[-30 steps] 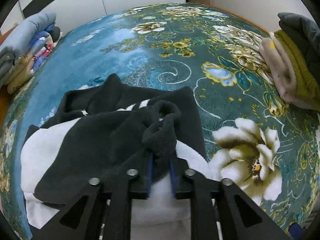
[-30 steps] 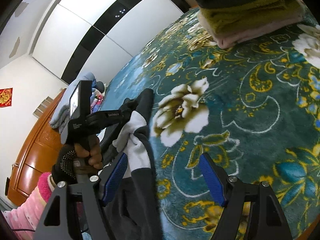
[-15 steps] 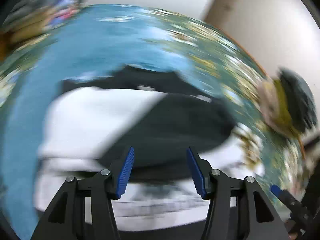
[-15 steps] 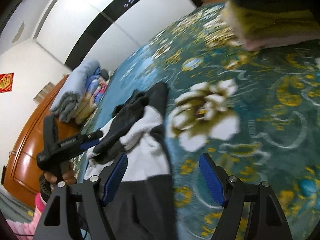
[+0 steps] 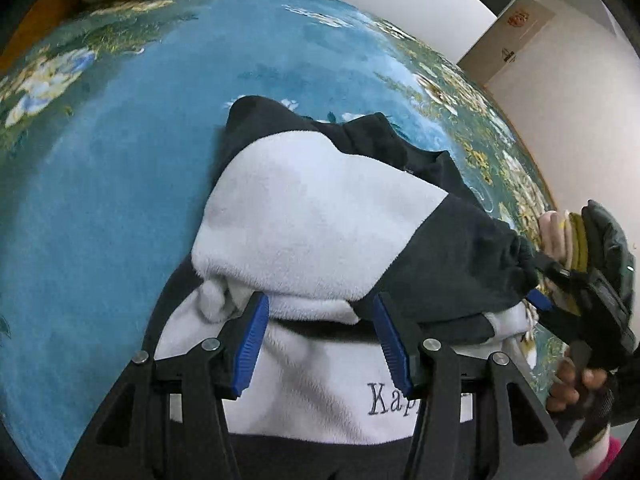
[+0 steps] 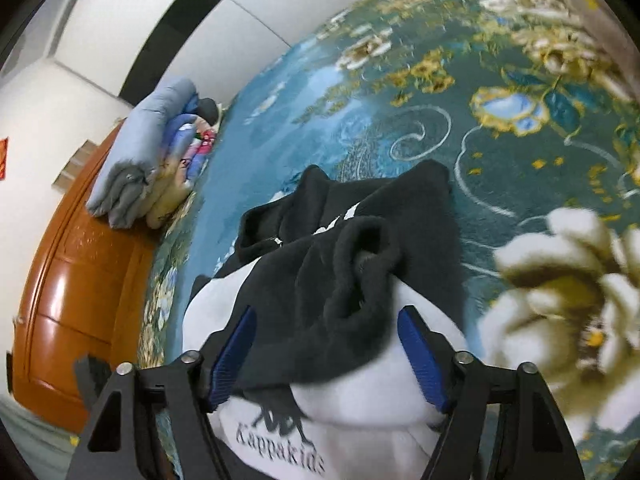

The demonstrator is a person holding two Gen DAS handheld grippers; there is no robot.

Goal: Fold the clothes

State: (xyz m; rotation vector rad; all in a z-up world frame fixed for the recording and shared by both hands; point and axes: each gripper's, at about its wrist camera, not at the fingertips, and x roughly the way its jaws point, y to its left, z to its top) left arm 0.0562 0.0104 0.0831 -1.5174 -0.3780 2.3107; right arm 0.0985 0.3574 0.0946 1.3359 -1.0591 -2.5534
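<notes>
Left tool (image 5: 320, 344): pads apart, straddling white fleece fold, nothing clamped.
Black-and-white fleece sweatshirt (image 5: 320, 216): bunched mid-bed on floral blanket (image 5: 120, 160), sleeve draped across chest, "Kappakids" lettering showing. Thick, soft pile; rounded folds.
Right tool (image 6: 324, 344): pads apart over black sleeve cuff (image 6: 368, 248); contact unclear, view blurred.
Risk: springy fleece may slide open, spoiling fold; tool could pinch several layers.
</notes>
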